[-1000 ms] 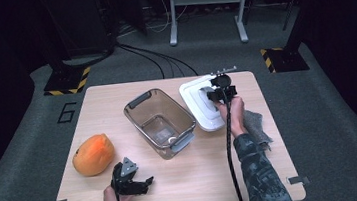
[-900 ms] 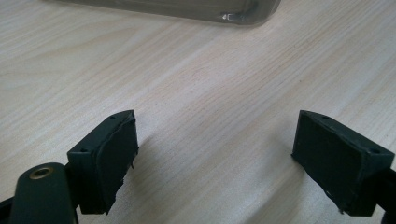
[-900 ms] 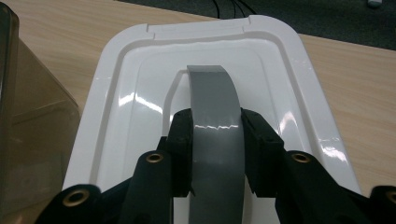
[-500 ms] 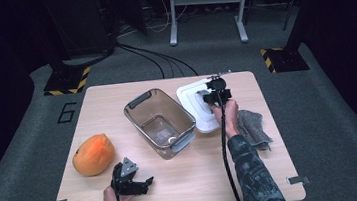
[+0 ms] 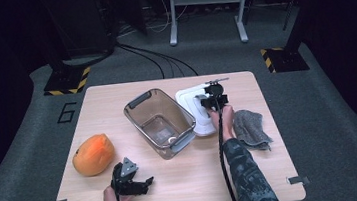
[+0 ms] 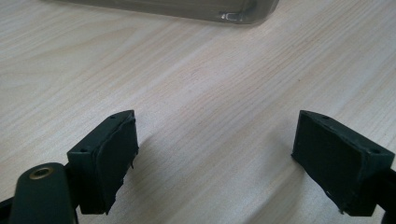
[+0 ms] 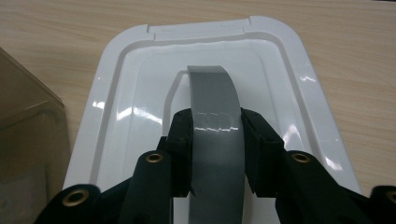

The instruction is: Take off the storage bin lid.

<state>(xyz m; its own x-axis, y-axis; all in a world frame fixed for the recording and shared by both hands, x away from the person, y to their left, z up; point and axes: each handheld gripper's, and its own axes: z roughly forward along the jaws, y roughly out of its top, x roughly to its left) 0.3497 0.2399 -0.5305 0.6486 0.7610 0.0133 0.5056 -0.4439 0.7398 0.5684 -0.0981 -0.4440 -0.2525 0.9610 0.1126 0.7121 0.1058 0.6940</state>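
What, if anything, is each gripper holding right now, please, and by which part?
The right gripper clamps the white plastic lid by its grey arched handle. The left gripper is open and holds nothing.

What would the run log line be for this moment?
right tongs: shut on lid handle | white lid: flat on table beside clear bin | left tongs: open, over bare table

We see a wooden table (image 5: 185, 180): clear bin (image 5: 160, 123) at centre, white lid (image 5: 191, 110) at two o'clock, grey cloth (image 5: 250, 129) at three, orange fruit (image 5: 92, 154) at eight.
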